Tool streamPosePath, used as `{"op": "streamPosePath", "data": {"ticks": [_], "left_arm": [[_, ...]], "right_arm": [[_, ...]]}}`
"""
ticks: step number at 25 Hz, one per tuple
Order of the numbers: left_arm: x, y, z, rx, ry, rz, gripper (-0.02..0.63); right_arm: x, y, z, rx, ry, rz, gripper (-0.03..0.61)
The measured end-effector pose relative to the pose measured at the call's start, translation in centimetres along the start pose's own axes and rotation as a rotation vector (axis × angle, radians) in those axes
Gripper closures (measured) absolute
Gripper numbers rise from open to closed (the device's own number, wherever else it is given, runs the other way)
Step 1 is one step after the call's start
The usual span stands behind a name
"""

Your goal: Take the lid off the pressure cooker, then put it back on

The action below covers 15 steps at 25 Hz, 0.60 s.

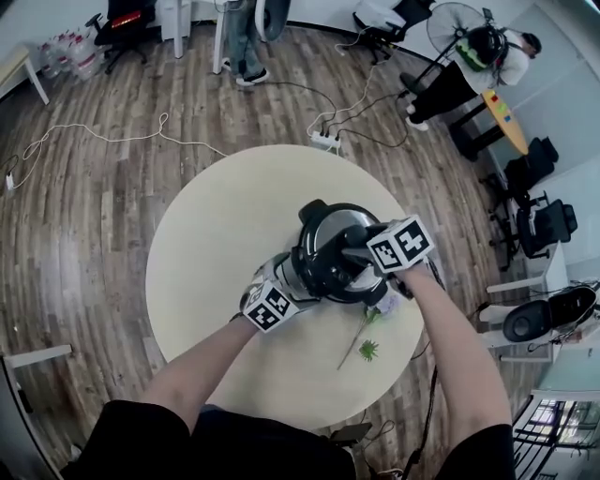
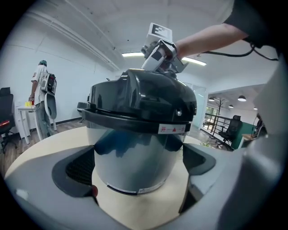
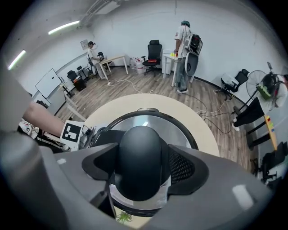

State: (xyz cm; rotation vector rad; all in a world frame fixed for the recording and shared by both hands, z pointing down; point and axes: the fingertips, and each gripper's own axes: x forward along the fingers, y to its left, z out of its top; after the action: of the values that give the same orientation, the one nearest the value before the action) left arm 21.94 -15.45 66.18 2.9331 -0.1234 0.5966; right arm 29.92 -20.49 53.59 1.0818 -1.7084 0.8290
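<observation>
A steel pressure cooker [image 1: 328,234] with a black lid stands on the right half of a round cream table [image 1: 216,262]. My left gripper [image 1: 292,277] reaches in from the near left. In the left gripper view its jaws flank the shiny pot body [image 2: 135,157], and the pads [image 2: 78,168] lie against the pot's sides. The lid [image 2: 144,99] sits on the pot. My right gripper [image 1: 361,255] points steeply down over the lid. The lid's black knob [image 3: 139,161] fills the gap between its pads [image 3: 182,166], which meet the knob on both sides.
A small green sprig [image 1: 367,349] lies on the table just in front of the cooker. A power strip [image 1: 325,141] and cables run over the wooden floor behind the table. A person [image 1: 246,42], office chairs and a fan [image 1: 459,23] stand further back.
</observation>
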Motion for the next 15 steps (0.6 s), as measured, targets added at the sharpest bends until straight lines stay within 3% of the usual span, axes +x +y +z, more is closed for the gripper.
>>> {"op": "streamPosePath", "data": {"ticks": [6,12,15], "left_arm": [[0.18,0.02,-0.30,0.004,-0.009,0.009,0.025],[0.10,-0.21,-0.56,-0.001,0.006,0.014,0.025],[0.12,-0.09,-0.58,-0.003,0.010,0.020,0.025]], "right_arm": [[0.80,0.29,-0.20,0.001,0.060,-0.026,0.281],[0.97,0.27,-0.41,0.099,0.088,-0.063,0.291],[1.08,-0.21,-0.42,0.225,0.097,-0.095,0.291]]}}
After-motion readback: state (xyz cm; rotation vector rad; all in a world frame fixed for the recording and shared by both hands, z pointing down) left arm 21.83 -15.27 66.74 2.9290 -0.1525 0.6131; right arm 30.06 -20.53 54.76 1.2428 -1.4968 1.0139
